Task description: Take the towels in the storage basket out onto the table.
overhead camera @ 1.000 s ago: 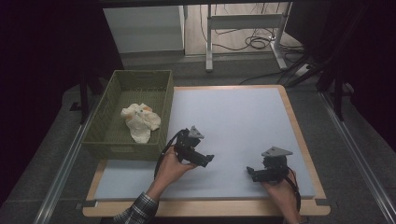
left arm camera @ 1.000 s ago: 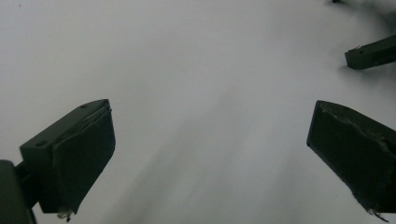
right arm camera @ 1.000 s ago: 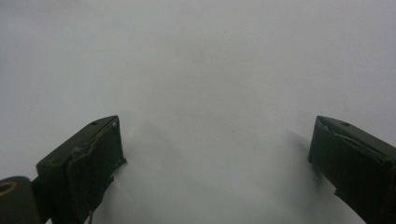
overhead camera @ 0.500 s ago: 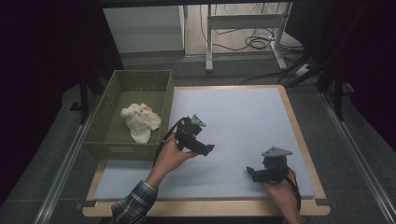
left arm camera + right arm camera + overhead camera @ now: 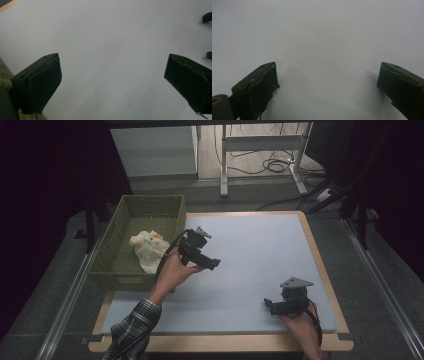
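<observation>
Dark floor surrounds the counter [image 5: 320, 245], whose wooden rim frames a pale blue-grey mat [image 5: 250, 270]; behind it stand a white cabinet and a metal frame with cables on the floor. At the mat's left edge, touching it, sits a green basket [image 5: 110, 265] holding a crumpled cream cloth [image 5: 146, 249] with orange patches, lying against the basket's right wall near its front half. Just beside that wall, raised over the mat, a hand [image 5: 172, 270] in a plaid sleeve holds the left gripper [image 5: 214, 264], pointing right and a little toward the person, away from the cloth. In the left gripper view its fingers [image 5: 40, 85] stand wide apart over bare mat, nothing between them (a strip of green basket shows at the lower left corner, and two dark tips at the right edge). Well apart from it, near the front right corner of the mat, the right gripper [image 5: 268, 304] rests low on or just over the surface, pointing left, with its grey plate on top and a cable trailing back along the hand. In the right gripper view its fingers [image 5: 259, 87] are likewise spread wide, with plain mat between them.
</observation>
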Available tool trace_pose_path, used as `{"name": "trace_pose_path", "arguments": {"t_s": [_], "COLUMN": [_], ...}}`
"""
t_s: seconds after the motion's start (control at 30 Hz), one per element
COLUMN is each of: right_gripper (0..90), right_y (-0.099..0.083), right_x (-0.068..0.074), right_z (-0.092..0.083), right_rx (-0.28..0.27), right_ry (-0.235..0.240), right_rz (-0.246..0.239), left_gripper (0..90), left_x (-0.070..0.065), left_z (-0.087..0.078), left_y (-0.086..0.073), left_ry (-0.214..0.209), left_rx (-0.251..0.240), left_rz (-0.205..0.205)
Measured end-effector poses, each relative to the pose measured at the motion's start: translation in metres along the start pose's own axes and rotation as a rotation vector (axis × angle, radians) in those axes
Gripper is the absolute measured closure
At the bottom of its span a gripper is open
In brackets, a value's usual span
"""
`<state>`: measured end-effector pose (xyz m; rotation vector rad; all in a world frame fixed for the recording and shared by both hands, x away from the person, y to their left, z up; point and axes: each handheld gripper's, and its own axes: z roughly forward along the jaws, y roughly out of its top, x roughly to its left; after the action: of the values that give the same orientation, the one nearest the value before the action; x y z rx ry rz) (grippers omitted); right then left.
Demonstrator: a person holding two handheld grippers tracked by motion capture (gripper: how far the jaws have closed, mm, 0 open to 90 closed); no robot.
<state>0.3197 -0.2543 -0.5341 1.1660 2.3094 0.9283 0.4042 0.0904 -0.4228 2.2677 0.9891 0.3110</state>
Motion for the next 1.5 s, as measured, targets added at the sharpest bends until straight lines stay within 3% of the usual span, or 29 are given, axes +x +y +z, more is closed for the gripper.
{"name": "trace_pose_path", "arguments": {"t_s": [0.77, 1.07, 1.23, 1.5], "right_gripper": [3.1, 3.1, 3.1, 3.1], "right_y": [0.0, 0.0, 0.0, 0.0], "right_x": [0.0, 0.0, 0.0, 0.0], "right_z": [0.0, 0.0, 0.0, 0.0], "right_rx": [0.0, 0.0, 0.0, 0.0], "right_ry": [0.0, 0.001, 0.0, 0.0], "right_rz": [0.0, 0.0, 0.0, 0.0], "left_gripper": [2.6, 2.8, 2.8, 1.9], "left_x": [0.085, 0.127, 0.143, 0.17], "left_z": [-0.038, -0.049, -0.05, -0.039], "left_y": [-0.007, -0.026, -0.035, -0.055], "left_ry": [0.145, 0.201, 0.224, 0.243], "left_rx": [0.013, 0.015, 0.027, 0.068], "left_rz": [-0.15, -0.239, -0.263, -0.31]}}
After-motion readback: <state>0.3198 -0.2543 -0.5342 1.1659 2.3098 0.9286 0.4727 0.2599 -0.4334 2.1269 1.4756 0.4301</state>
